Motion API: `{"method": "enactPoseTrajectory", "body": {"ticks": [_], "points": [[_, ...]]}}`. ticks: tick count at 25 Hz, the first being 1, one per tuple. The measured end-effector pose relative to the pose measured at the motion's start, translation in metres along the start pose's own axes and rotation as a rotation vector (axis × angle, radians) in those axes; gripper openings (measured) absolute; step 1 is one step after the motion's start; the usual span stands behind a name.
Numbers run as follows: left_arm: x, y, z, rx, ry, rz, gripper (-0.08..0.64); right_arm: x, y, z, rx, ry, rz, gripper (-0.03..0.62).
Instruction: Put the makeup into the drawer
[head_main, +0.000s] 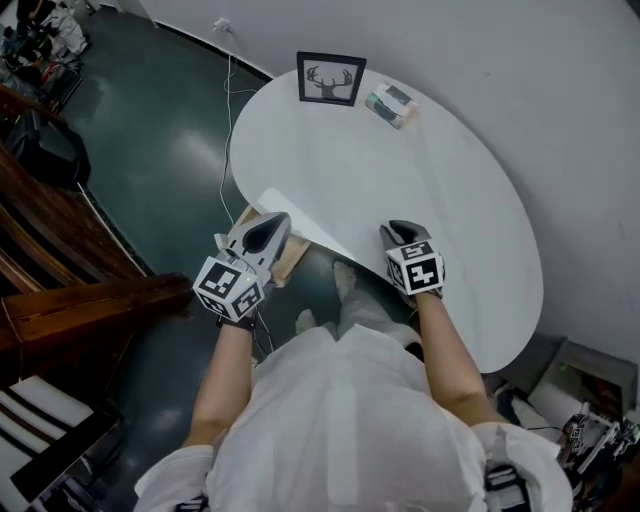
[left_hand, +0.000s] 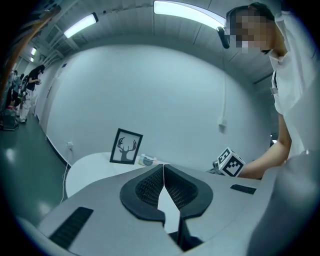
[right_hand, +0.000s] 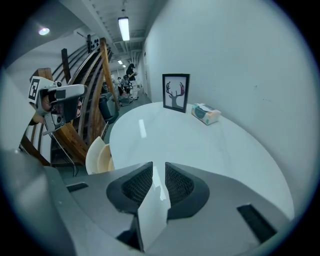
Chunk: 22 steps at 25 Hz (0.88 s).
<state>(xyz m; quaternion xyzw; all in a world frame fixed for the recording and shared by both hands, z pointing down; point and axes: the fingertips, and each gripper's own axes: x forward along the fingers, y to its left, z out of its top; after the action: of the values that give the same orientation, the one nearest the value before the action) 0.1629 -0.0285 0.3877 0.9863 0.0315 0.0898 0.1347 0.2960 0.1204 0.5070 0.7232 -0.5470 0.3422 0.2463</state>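
Observation:
My right gripper (head_main: 402, 232) hangs over the near edge of the white oval table (head_main: 450, 210). In the right gripper view its jaws (right_hand: 159, 174) are shut on a thin white flat item (right_hand: 152, 210) that sticks back toward the camera. My left gripper (head_main: 268, 232) hovers at the table's near-left edge, and its pads (left_hand: 163, 170) meet at the tips with nothing seen gripped. A small teal and beige pack (head_main: 390, 105) lies at the table's far end, also seen as the pack (right_hand: 206, 113). No drawer shows in any view.
A black-framed deer picture (head_main: 330, 77) stands beside the pack, against the wall. A cream chair (right_hand: 99, 156) sits at the table's left edge under my left gripper. Dark wooden stair rails (head_main: 60, 250) run along the left, and a cable (head_main: 228, 110) hangs to the floor.

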Motion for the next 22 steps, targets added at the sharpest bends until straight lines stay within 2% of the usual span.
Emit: {"method": "enactPoseTrajectory", "body": {"ticks": [11,22], "points": [[0.043,-0.03,-0.02,0.008,0.076,-0.124,0.018,-0.037,-0.047,-0.071,0.118,0.061,-0.106,0.101],[0.067,-0.054,-0.037,0.013,0.13,-0.202,0.018,-0.038,-0.051,-0.12,0.133,0.147,-0.114,0.158]]}}
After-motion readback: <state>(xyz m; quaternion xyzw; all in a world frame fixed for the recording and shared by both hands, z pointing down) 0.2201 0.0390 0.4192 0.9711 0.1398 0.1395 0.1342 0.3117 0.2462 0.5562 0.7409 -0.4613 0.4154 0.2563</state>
